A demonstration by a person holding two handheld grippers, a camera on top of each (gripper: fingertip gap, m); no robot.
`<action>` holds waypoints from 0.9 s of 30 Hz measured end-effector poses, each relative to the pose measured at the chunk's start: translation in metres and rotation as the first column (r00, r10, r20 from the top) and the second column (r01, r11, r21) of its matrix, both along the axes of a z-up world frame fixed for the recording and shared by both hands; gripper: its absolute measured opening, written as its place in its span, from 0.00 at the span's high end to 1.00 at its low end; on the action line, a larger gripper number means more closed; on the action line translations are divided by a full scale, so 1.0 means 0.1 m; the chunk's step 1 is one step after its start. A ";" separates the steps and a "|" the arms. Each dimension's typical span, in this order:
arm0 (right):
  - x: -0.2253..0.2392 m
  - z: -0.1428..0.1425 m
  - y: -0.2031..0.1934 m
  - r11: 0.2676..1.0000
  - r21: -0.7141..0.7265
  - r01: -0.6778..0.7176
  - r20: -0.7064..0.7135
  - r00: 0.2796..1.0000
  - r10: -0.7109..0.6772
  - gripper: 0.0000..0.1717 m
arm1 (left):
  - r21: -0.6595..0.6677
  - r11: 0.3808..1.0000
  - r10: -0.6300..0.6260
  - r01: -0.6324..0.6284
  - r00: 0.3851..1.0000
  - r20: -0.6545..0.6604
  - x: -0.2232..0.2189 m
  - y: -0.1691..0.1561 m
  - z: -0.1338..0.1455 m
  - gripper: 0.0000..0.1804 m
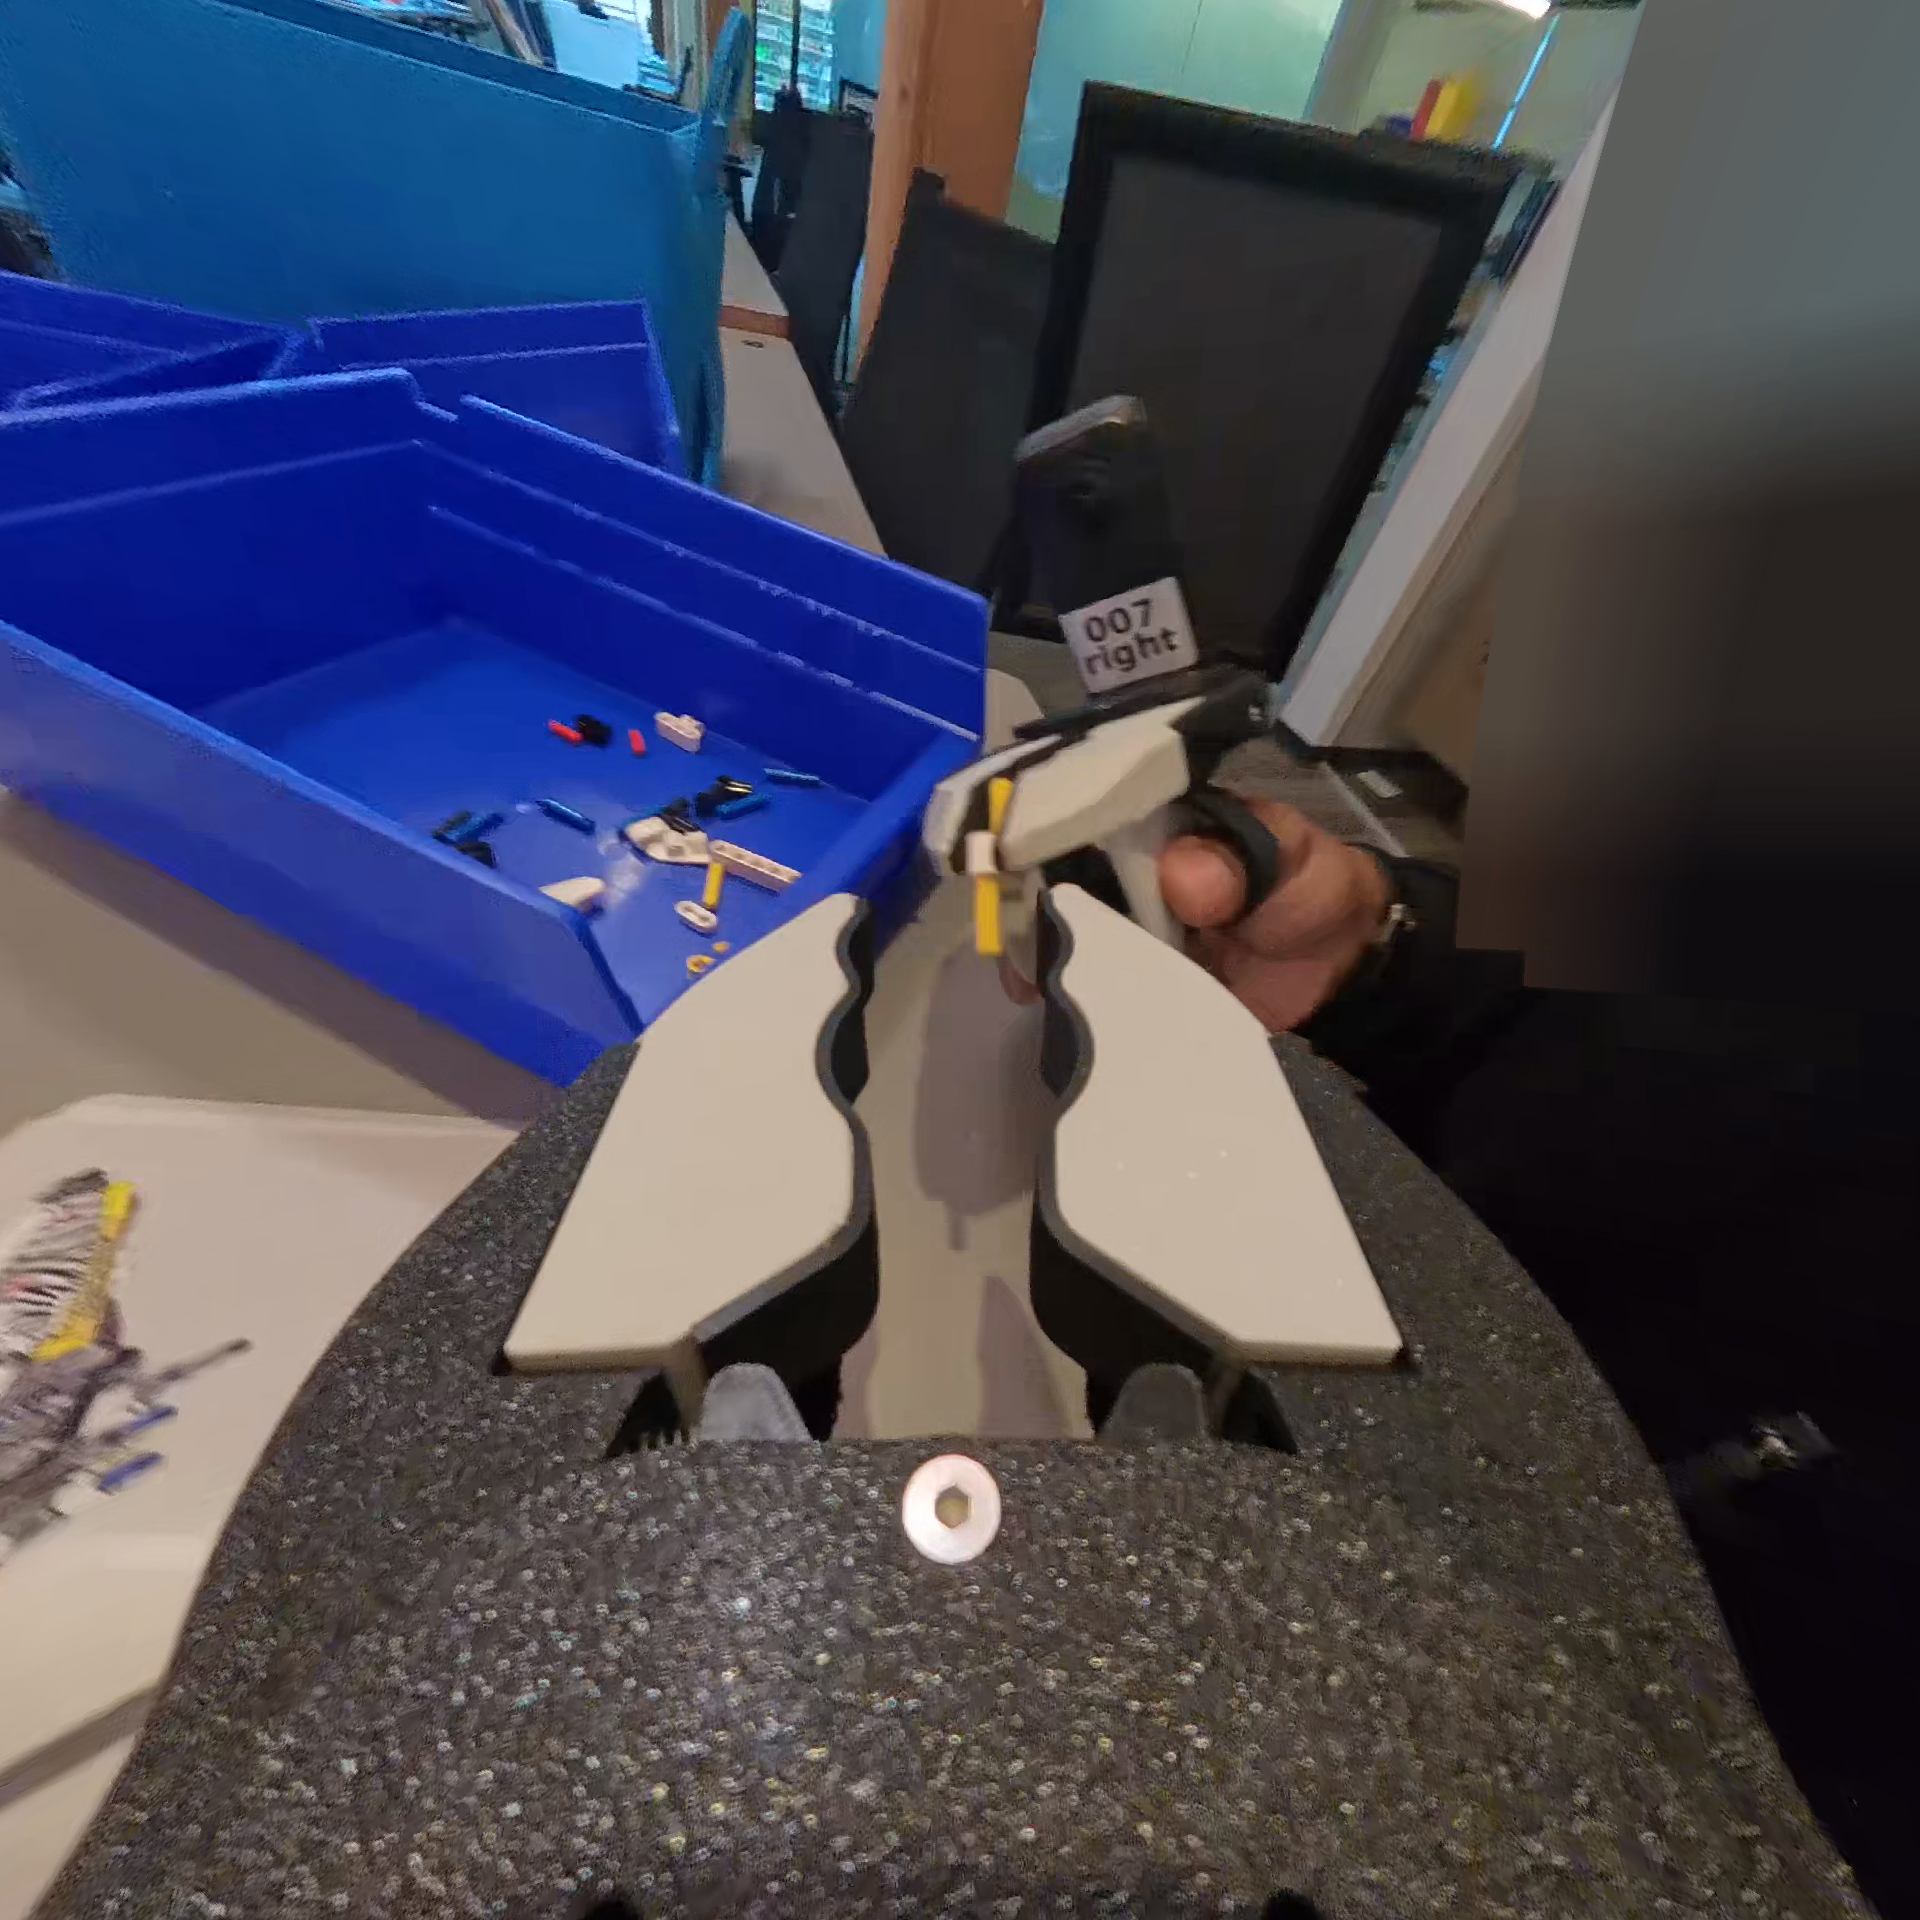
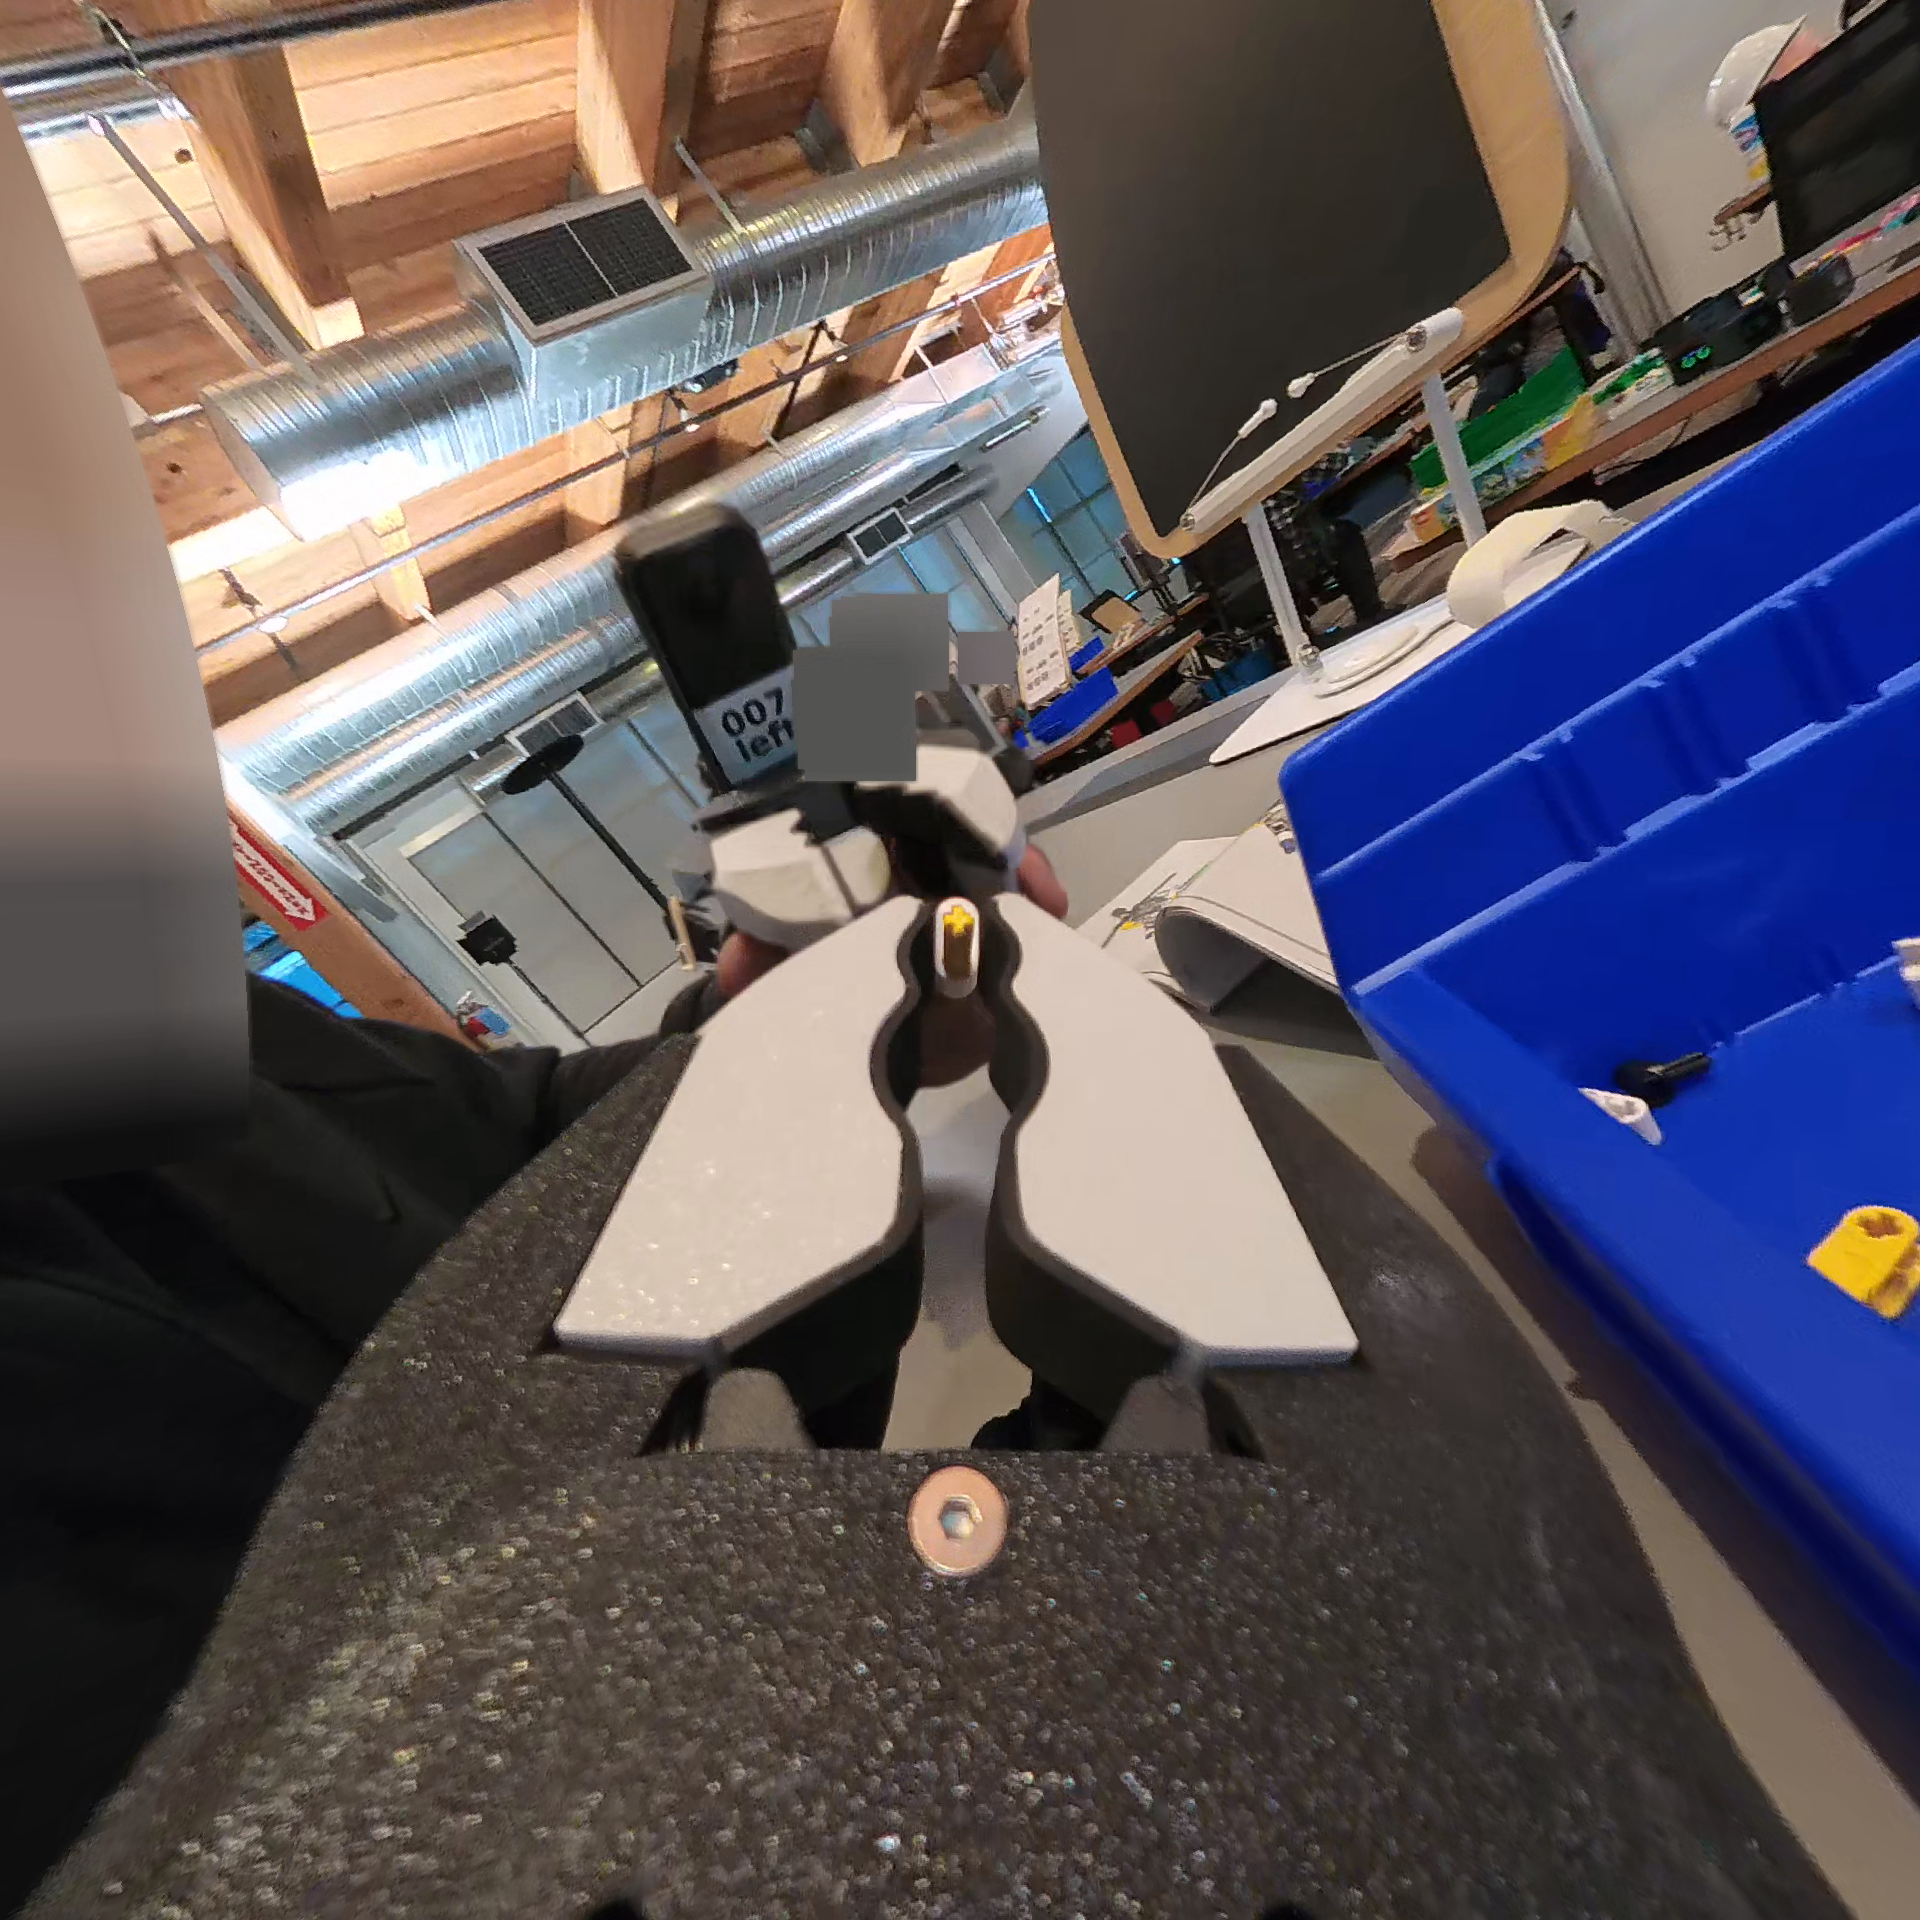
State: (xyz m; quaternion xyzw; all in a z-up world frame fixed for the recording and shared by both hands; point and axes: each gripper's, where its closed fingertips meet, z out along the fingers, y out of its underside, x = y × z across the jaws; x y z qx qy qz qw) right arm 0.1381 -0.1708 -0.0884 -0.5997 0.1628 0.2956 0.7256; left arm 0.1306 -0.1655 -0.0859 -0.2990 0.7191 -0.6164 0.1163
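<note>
Yellow axle with a white bushing held up beside the blue bin

Blue bin (image 1: 312, 831) on the bench holds loose small parts; just right of it the left gripper (image 1: 951, 925) gapes wide and bare, while the right gripper (image 1: 977, 842) pinches the yellow axle (image 1: 992, 914), white bushing (image 1: 982, 852) already threaded on.

The left gripper (image 1: 951, 914) has pale grey fingers (image 1: 727, 1122) edged in black, set in a speckled charcoal foam body (image 1: 935, 1662) with a silver screw (image 1: 951, 1509). Just ahead of its tips, the right gripper (image 1: 977, 847), grey and black too, clamps a yellow axle (image 1: 992, 894) wearing a white bush (image 1: 980, 854). To the left of the left gripper stands a royal-blue bin (image 1: 312, 831) scattered with white, black, red, blue and yellow pieces (image 1: 665, 842). Nearer, at its lower left, lies a white booklet (image 1: 208, 1299) printed in grey, yellow and blue.
</note>
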 end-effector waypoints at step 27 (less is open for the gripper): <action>-0.34 -0.03 0.12 0.993 -0.047 -0.107 0.096 0.989 0.111 0.96 | 0.107 0.994 -0.040 0.034 0.998 0.054 -0.26 -0.10 -0.20 0.96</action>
